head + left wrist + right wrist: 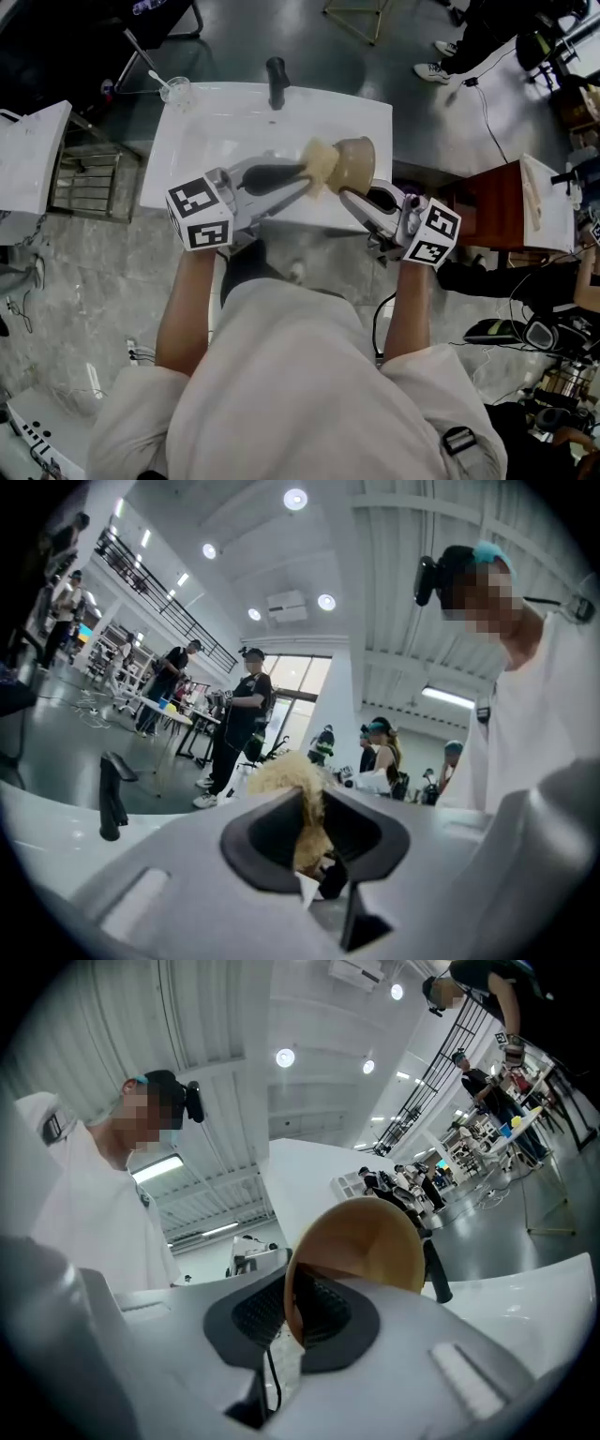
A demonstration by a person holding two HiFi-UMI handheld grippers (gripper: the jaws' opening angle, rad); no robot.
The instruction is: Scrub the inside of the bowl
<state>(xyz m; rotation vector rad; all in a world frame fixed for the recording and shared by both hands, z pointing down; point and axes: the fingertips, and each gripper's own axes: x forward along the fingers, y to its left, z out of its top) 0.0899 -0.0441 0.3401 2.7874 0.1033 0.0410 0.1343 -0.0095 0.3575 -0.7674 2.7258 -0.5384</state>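
A tan bowl [353, 161] hangs on its side over the white sink [197, 141], its mouth turned left. My right gripper [349, 195] is shut on the bowl's rim [291, 1312]; the bowl's outside [370, 1246] fills the middle of the right gripper view. My left gripper [305, 185] is shut on a pale yellow scrubbing pad [321, 165] that sits at the bowl's mouth. In the left gripper view the pad [305, 808] is squeezed between the two dark pads and bulges out above them.
A black faucet [276, 82] stands at the sink's far edge, with a glass holding a stick [175, 91] at the back left corner. A wooden cabinet [497, 211] stands to the right, a white unit [33, 159] to the left. Several people stand in the hall behind.
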